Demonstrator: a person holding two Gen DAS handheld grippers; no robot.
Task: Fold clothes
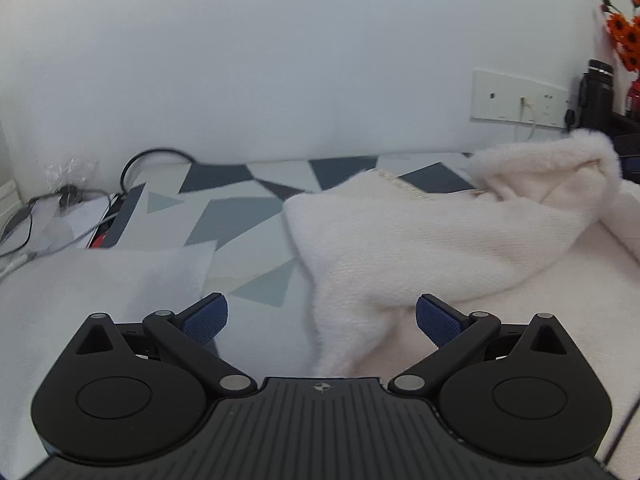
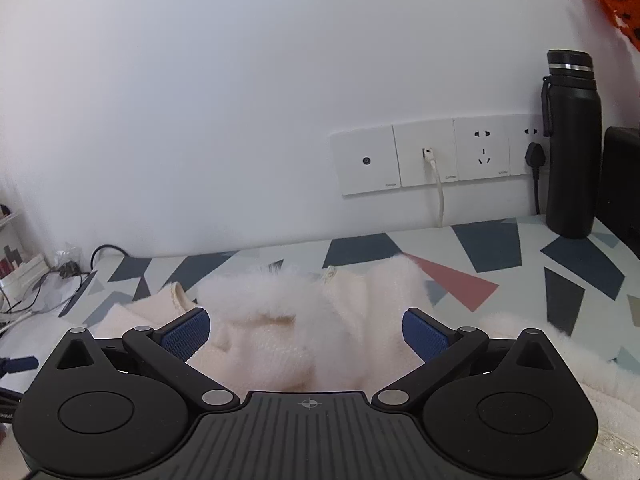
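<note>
Both the left gripper (image 1: 322,318) and right gripper (image 2: 306,334) were seen spread wide, nothing gripped, one cream fleece garment (image 1: 420,240) lying crumpled on the geometric-patterned table (image 2: 500,256), four wall sockets (image 2: 424,156) and one black flask (image 2: 570,148) beyond, their lettering unreadable.

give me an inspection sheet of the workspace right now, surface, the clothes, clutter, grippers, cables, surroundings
Surface: geometric-patterned cloth in grey, dark blue and pink covers the table.
Job's things: fluffy cream garment, rumpled, one part standing up at the far right; not yet folded flat.
Clutter: white folded cloth beside the garment; black bottle upright near the wall; papers and plastic wrap at the far left edge.
Grippers: left gripper open, garment edge between its fingers, pads not pressing; right gripper open above the fluffy pile.
Cables: white cable and black plug in the wall sockets; black cable loop at left.
Surroundings: white wall; orange flowers at upper right.
</note>
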